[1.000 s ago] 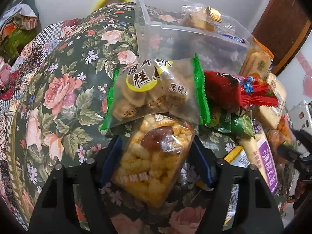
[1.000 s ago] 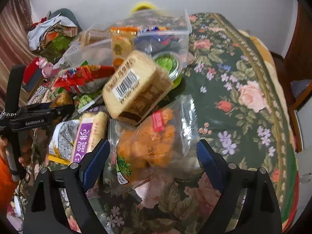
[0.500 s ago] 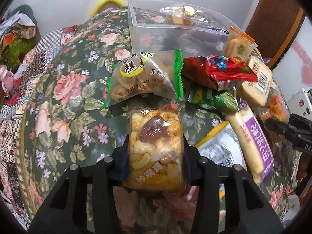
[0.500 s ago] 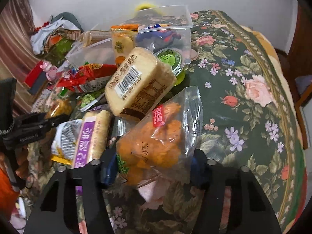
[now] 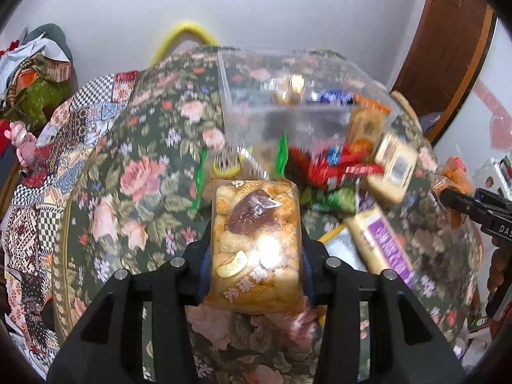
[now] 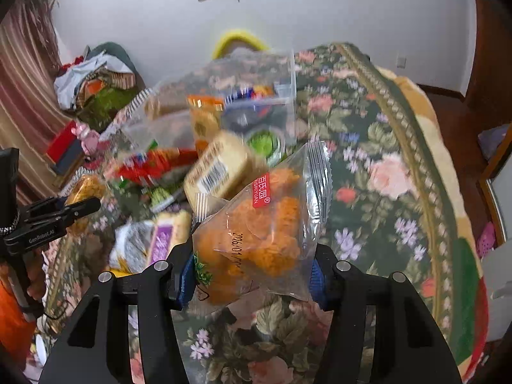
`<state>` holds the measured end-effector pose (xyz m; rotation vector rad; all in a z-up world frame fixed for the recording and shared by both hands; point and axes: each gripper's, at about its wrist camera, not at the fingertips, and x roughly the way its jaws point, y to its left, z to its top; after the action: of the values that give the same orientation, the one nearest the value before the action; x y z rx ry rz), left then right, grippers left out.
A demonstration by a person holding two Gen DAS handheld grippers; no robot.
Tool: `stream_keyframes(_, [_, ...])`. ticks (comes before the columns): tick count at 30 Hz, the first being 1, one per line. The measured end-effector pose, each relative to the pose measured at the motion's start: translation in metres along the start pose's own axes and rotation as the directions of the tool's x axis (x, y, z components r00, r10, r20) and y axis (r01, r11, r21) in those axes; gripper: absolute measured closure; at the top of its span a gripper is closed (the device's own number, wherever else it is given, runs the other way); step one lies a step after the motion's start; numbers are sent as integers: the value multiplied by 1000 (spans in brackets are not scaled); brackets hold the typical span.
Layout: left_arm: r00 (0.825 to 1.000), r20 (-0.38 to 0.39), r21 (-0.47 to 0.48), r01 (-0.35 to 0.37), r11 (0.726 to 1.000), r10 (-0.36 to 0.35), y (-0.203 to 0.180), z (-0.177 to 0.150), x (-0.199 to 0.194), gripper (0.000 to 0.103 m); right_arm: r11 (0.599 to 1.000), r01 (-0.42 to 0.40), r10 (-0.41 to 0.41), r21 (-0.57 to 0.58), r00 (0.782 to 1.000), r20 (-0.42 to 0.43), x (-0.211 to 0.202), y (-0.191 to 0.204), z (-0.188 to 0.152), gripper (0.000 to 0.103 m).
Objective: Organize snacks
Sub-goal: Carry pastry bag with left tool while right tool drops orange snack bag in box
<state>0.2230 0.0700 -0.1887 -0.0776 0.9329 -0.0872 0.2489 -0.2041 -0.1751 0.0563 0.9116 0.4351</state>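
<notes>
While both packets are held clear of the flowered tablecloth (image 5: 105, 198), each is seen clamped between narrow-set jaws. The left gripper (image 5: 254, 256) is closed on a clear pack of puffed-rice cake (image 5: 254, 243); its long axis runs straight ahead along the fingers, the far end pointing toward the clear plastic box (image 5: 256, 108) beyond. The right gripper (image 6: 252, 272) is closed on a clear bag of orange snacks (image 6: 265, 230), whose long axis leans ahead and to the right, crimped end outermost. Remaining snacks (image 6: 217, 169) are observed lying ahead and to the left, blurred.
</notes>
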Motion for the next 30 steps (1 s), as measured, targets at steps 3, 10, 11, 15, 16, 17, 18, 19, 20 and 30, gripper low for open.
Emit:
stream_keyframes(3, [1000,30,-5,8,1000,-8,0,14,-8,59,1000,-5,5,3,999,41,-7,3,12,51])
stream_keyframes(10, [996,88,0,14,1000,-14,-2,47,-16,59,999,-39,38,3,993,115,-12,8,41,50])
stream_keyframes(11, [996,92,-1,20,1000,-20,-1,52,-14,59,999,-40,40,-2,992,124,-12,10,46,50])
stream_keyframes(15, [994,109,-8,31,999,-30,-2,72,-12,59,999,-39,43,-27,988,149,-8,19,65,50])
stream_keyframes(16, [993,111,-8,32,999,-31,-2,75,-10,59,999,-41,46,-34,987,155,-6,21,71,50])
stream_keyframes(17, [993,114,-9,36,999,-35,-1,83,-8,59,998,-43,48,-39,986,158,-5,24,75,50])
stream_keyframes(18, [993,115,-11,37,999,-35,-1,86,-7,59,998,-45,52,-44,986,160,-3,25,80,50])
stream_keyframes(19, [993,117,-11,34,999,-33,0,92,-5,59,998,-47,55,-52,985,163,-1,28,84,50])
stream_keyframes(20, [992,120,-5,32,999,-31,0,96,-4,59,997,-48,58,-62,984,167,3,32,91,50])
stream_keyframes(30, [994,108,12,8,1000,-9,0,137,25,59,990,-55,77,-133,983,168,38,61,125,50])
